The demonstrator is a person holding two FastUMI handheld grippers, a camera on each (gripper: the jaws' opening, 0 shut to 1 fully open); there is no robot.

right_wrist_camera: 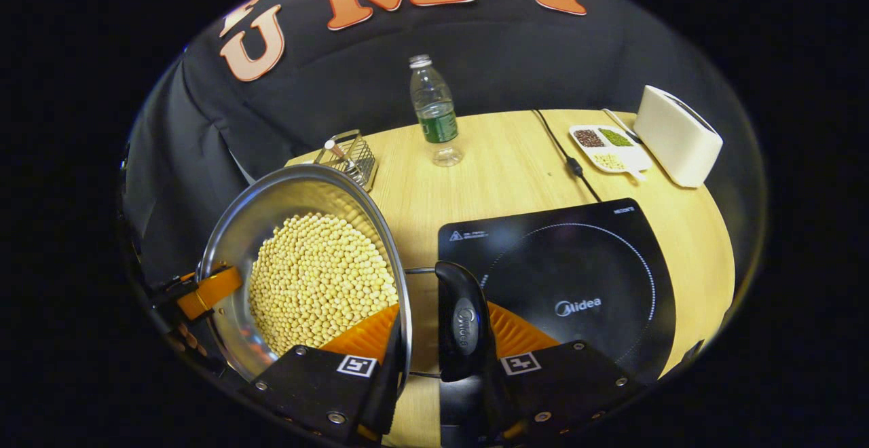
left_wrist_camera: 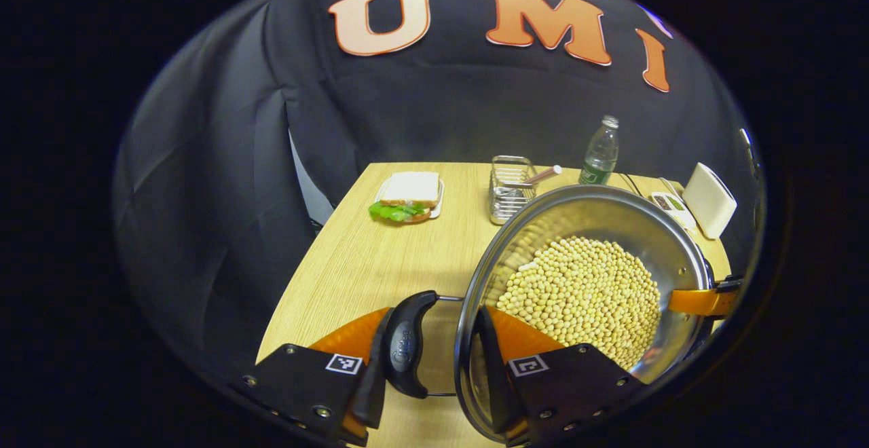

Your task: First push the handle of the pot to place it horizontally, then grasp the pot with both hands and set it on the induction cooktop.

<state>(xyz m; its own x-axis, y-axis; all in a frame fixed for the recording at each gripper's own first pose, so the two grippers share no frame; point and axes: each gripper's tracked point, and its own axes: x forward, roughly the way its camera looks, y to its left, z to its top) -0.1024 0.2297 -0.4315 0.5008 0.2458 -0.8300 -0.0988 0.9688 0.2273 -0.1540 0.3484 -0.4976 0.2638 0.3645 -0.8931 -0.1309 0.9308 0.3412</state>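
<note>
**Pot gripped at both side handles, cooktop just to its right**

In the left gripper view, the steel pot [left_wrist_camera: 584,285] full of soybeans [left_wrist_camera: 584,295] is seen with the left gripper [left_wrist_camera: 438,353] straddling one side: one finger is planted outside the black loop handle [left_wrist_camera: 406,343], the other reaches over the rim inside the pot, so handle and pot wall are pinched between them. Across the pot, at its far rim, the other gripper's finger [left_wrist_camera: 703,301] can be spotted.

Same story in the right gripper view: the right gripper [right_wrist_camera: 441,346] is closed around the pot's other black handle [right_wrist_camera: 461,322] and the rim of the pot [right_wrist_camera: 299,258], one finger inside by the beans [right_wrist_camera: 319,285], one outside. Whether the pot is resting on the table or lifted a bit can't be made out from these shots.

The black induction cooktop [right_wrist_camera: 577,285] is seen flat on the wooden table [right_wrist_camera: 502,170], just beside the pot on the handle side, with its cord [right_wrist_camera: 567,159] trailing back.

Other stuff parked around: a water bottle [right_wrist_camera: 434,112], a wire basket [right_wrist_camera: 349,156] holding a utensil, a white toaster [right_wrist_camera: 675,136], a divided dish of grains [right_wrist_camera: 607,148], and a sandwich on a plate [left_wrist_camera: 407,197].
</note>
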